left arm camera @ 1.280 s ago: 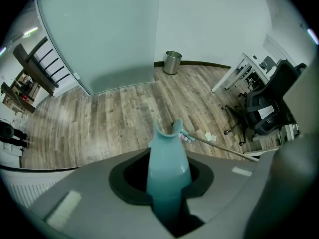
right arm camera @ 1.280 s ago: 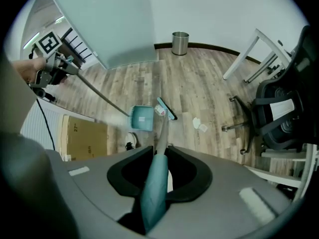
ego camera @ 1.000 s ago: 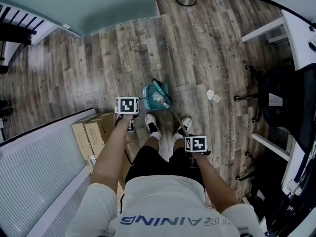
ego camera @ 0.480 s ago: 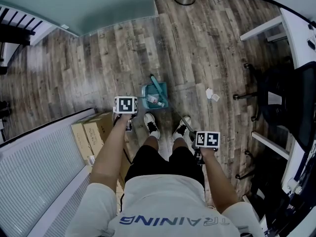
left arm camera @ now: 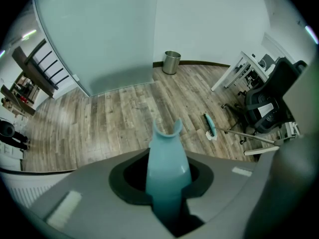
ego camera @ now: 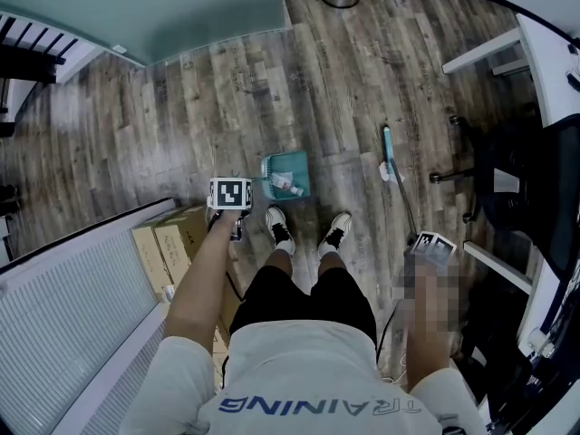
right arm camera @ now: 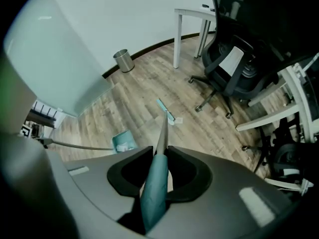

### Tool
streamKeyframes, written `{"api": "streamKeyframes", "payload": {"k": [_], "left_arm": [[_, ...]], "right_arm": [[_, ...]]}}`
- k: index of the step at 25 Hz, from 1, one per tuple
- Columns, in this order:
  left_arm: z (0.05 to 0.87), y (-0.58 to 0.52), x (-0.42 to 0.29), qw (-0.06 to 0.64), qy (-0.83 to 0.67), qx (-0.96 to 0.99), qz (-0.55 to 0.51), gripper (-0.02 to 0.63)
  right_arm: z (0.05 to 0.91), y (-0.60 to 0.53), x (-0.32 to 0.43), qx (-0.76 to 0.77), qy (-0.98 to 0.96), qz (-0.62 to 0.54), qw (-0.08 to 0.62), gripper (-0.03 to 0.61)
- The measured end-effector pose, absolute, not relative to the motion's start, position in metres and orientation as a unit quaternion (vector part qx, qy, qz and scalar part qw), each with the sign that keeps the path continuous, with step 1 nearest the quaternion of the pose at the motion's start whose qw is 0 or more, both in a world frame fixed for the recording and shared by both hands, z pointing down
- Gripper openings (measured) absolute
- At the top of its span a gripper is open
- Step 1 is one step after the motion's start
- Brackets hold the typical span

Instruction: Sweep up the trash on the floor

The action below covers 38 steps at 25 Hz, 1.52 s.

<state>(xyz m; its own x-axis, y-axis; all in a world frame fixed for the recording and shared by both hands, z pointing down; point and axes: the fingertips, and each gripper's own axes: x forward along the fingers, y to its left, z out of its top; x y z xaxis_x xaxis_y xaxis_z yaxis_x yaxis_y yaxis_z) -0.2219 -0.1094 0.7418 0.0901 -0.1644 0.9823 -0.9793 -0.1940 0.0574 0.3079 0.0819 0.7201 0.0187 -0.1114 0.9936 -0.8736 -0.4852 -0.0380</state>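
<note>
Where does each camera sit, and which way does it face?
Head view: on the person's head, facing steeply down at the floor; torso, arms, legs show.
Left gripper view: on the left gripper, facing along the clamped dustpan handle toward the bin; only jaws show.
Right gripper view: on the right gripper, facing down the broom handle to the broom head; only jaws show.
Shared: all three see broom head and bin.

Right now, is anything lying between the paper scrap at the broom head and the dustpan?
Nothing visible: only bare floor separates the paper scrap from the dustpan; the shoes stand nearer the person.
</note>
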Motion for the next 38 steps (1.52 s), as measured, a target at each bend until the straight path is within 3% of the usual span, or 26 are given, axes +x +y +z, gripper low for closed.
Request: {"api": "streamKeyframes", "payload": {"k": [5, 8, 11, 33, 38], "left_arm": [[0.741, -0.113, -0.222, 0.419, -0.474, 0.607, 0.481, 0.092], [0.737, -0.123, -0.224, 0.400, -0.479, 0.616, 0.480, 0.092], [0.743, -0.114, -0.224, 0.425, -0.472, 0.604, 0.482, 0.092], [0.742, -0.117, -0.223, 0.418, -0.468, 0.608, 0.485, 0.091], [0.740, -0.112, -0.221, 0.426, -0.466, 0.606, 0.484, 0.091]], "right_arm": [[0.751, 0.099, 0.324, 0.635, -0.362, 0.559, 0.393, 0.110], [0.760, 0.107, 0.299, 0.624, -0.368, 0.559, 0.403, 0.110], [0.760, 0.111, 0.268, 0.614, -0.382, 0.551, 0.416, 0.110], [0.745, 0.105, 0.096, 0.470, -0.499, 0.612, 0.394, 0.110], [0.745, 0.100, 0.056, 0.434, -0.512, 0.650, 0.356, 0.109]]}}
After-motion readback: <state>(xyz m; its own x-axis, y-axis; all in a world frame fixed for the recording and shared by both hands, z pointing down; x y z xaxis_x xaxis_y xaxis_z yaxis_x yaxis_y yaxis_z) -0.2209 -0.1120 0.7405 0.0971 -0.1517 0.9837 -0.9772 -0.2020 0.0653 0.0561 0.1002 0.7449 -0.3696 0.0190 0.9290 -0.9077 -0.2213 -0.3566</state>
